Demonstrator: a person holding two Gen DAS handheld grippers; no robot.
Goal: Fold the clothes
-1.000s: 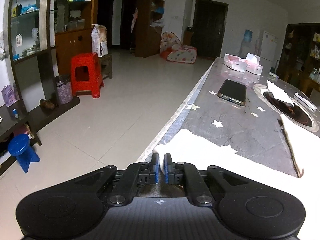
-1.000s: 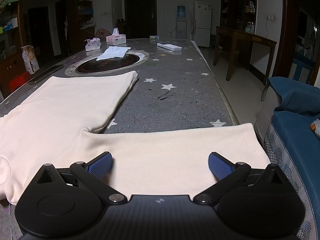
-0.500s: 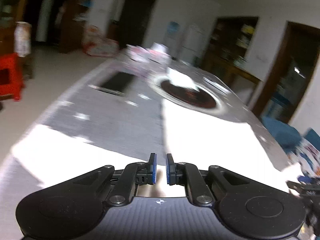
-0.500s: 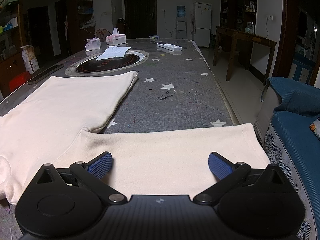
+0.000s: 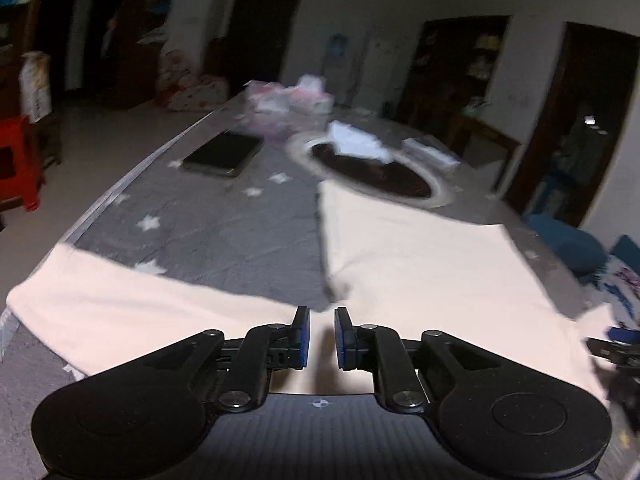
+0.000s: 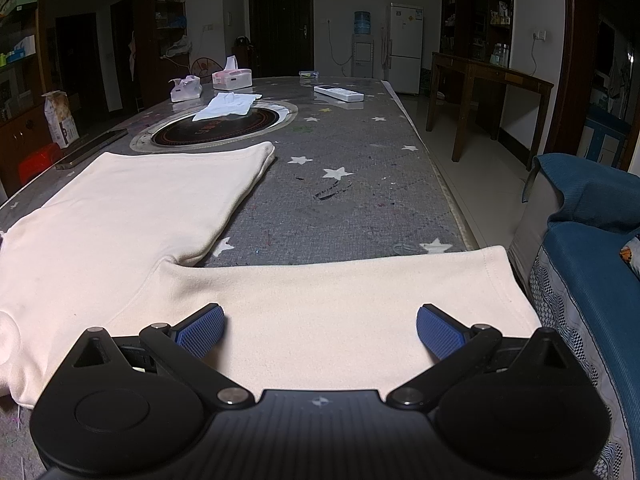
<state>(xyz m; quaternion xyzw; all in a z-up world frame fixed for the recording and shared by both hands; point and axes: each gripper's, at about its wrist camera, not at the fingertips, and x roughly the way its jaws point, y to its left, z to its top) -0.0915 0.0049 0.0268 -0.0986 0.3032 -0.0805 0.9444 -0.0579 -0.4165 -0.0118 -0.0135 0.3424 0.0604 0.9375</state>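
Note:
A cream shirt [image 6: 120, 216] lies spread flat on the grey star-patterned table [image 6: 352, 200], sleeves out to both sides. In the left wrist view my left gripper [image 5: 322, 338] hovers over the shirt where the left sleeve [image 5: 120, 312] meets the body [image 5: 420, 264]. Its jaws are opening, with a narrow gap and no cloth pinched between the pads. My right gripper [image 6: 320, 330] stands wide open just above the right sleeve [image 6: 360, 292], touching nothing. Part of that gripper also shows at the right edge of the left wrist view.
Beyond the shirt are a round hob plate [image 6: 216, 126] with a white tissue [image 6: 226, 106], tissue boxes [image 6: 232, 78], a remote [image 6: 338, 93] and a phone [image 5: 224, 154]. A blue sofa [image 6: 592, 248] stands right of the table, a red stool [image 5: 16, 160] on the floor to the left.
My left gripper has swung right, from the sleeve tip at the table's edge toward the shirt's body, and its jaws have parted slightly. The right gripper has not moved.

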